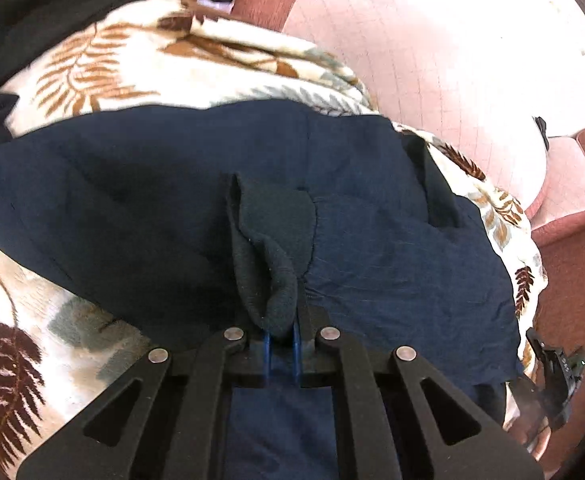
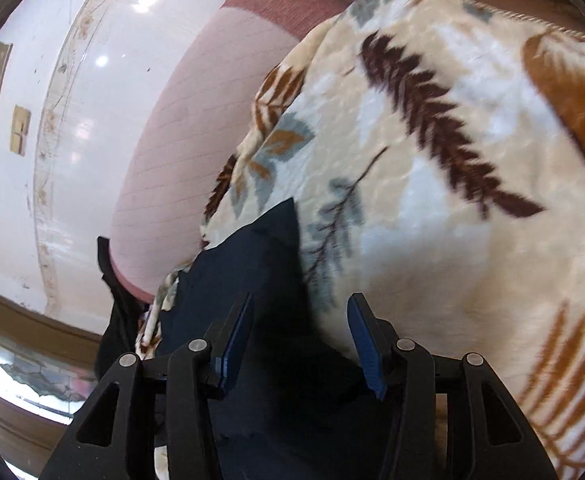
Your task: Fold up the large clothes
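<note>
A navy garment [image 1: 172, 184] lies spread across a cream blanket [image 1: 104, 68] printed with brown and grey fern leaves, draped over what looks like a pink-upholstered seat [image 1: 564, 264]. The left claw [image 1: 281, 340] is pressed together on a dark, knitted fold of fabric [image 1: 270, 248] bunched up from the garment's middle, the blue pads all but meeting around it. In the right wrist view, the right claw [image 2: 300, 344] stands spread above a pointed corner of the same navy garment [image 2: 252, 264], its blue fingers [image 2: 366, 344] apart and not pressing on the cloth, which lies beneath and between them. Pale tiled floor [image 2: 160, 152] shows beyond the blanket's edge.
</note>
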### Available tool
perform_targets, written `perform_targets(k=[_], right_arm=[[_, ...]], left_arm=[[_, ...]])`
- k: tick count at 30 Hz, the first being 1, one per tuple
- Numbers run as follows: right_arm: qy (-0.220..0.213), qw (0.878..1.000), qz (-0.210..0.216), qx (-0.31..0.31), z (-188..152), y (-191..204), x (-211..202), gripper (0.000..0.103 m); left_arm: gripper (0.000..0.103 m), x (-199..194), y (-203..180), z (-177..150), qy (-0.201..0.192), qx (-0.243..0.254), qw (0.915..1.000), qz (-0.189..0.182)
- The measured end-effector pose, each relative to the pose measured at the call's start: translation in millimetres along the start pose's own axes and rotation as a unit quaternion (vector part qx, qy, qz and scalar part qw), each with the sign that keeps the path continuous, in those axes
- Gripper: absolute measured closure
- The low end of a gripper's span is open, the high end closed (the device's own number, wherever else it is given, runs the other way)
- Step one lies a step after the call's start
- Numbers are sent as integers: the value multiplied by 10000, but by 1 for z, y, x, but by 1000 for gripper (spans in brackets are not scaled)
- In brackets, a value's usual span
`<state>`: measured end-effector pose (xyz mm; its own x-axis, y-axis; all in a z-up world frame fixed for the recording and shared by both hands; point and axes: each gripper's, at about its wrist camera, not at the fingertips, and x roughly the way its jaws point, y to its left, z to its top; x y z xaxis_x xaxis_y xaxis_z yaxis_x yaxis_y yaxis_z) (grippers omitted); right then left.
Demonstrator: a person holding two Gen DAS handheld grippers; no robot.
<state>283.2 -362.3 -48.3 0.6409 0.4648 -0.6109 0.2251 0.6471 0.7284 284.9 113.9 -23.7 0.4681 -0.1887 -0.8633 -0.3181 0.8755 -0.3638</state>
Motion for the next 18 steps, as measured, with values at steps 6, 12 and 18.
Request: perform_targets(k=[6,12,18], right_arm=[[365,9927,-225,-1129,-11,43,22,99],[-76,9913,-758,-1070,-1,31,11,97],[-331,9866,-1193,-1061,-9,24,-4,81]], left_arm=[[97,2,-11,-2,34,88,9999,-103],[97,32,-40,-10,244,427,9987,143],[93,22,-20,-13,346,231,9990,-166]])
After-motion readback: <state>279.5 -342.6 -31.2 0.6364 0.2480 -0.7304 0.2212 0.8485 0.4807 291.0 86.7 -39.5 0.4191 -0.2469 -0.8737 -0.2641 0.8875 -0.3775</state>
